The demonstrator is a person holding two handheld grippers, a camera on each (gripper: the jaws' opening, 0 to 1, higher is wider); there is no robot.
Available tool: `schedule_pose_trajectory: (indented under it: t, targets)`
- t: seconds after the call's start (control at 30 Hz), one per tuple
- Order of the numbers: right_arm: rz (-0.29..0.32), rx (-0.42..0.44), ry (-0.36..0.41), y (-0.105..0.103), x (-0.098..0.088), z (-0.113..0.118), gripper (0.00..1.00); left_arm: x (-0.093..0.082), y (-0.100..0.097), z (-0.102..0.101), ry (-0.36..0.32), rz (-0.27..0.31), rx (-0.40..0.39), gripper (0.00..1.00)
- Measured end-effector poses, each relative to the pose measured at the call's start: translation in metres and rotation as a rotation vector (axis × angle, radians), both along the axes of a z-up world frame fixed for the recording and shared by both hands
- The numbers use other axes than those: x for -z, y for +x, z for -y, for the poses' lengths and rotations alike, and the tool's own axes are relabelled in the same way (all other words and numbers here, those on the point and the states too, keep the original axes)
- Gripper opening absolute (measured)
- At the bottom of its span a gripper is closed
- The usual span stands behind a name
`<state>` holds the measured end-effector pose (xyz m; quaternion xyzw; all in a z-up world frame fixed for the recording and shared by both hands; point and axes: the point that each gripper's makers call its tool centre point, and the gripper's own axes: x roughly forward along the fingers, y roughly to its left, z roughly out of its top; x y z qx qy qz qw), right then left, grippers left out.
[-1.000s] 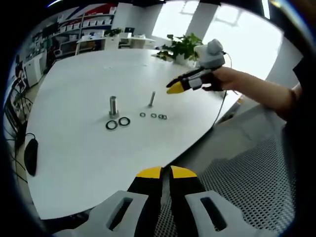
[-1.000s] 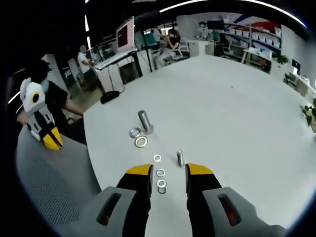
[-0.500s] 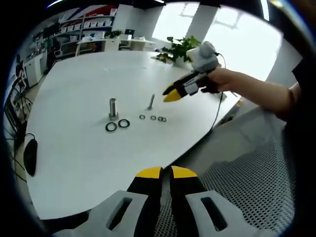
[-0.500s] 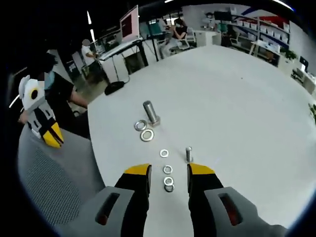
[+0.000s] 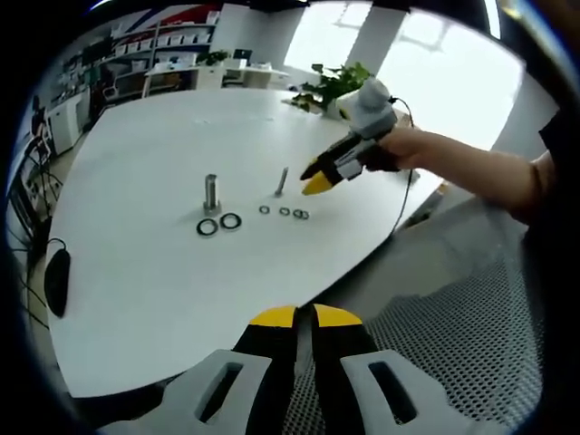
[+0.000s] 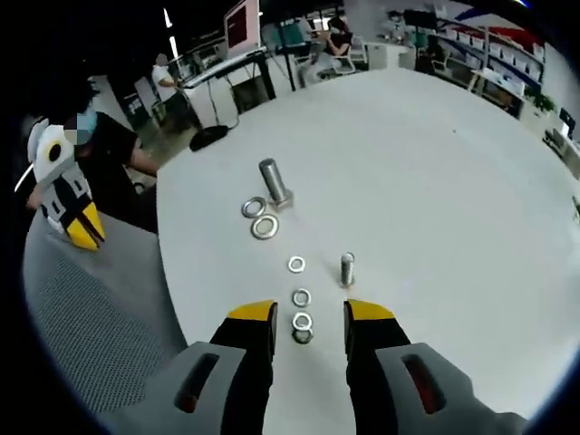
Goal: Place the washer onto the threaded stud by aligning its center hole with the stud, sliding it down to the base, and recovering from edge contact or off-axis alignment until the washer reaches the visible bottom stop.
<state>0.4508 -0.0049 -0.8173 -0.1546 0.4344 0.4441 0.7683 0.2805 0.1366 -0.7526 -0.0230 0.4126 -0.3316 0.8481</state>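
A row of small washers [image 6: 296, 264] lies on the white table [image 6: 435, 181]. The two nearest ones [image 6: 302, 323] sit between the tips of my right gripper [image 6: 304, 314], which is open and low over them. A small threaded stud [image 6: 346, 268] stands upright just ahead of the right tip. Farther off stand a large stud [image 6: 272, 181] and two large washers [image 6: 260, 218]. In the left gripper view, my left gripper [image 5: 304, 317] is shut and empty off the table's edge. There the right gripper [image 5: 317, 184] hovers by the small stud [image 5: 282, 181] and small washers [image 5: 285, 211].
A grey mesh chair seat [image 5: 453, 317] lies under the left gripper. A black mouse [image 5: 56, 281] rests near the table's left edge and a potted plant [image 5: 337, 86] at its far side. Desks, a monitor [image 6: 241, 27] and people fill the room behind.
My right gripper has come down and forward over the row of small washers, so the nearest ones now lie between its tips. The left gripper has stayed put.
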Motion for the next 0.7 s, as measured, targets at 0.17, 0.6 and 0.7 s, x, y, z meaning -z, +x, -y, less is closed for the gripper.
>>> schedule_pose_trajectory:
  t: [0.17,0.6,0.7]
  targets:
    - [-0.002,-0.025,-0.039,-0.004,0.007,0.000,0.31,0.000,0.000,-0.001,-0.001,0.001,-0.003,0.03]
    - [0.026,-0.213,-0.191,-0.025,0.026,-0.003,0.33,-0.001,0.001,-0.001,-0.007,0.011,-0.006,0.03]
    - [0.019,-0.223,-0.199,-0.026,0.027,-0.002,0.33,-0.002,0.001,0.000,-0.008,0.012,-0.005,0.03]
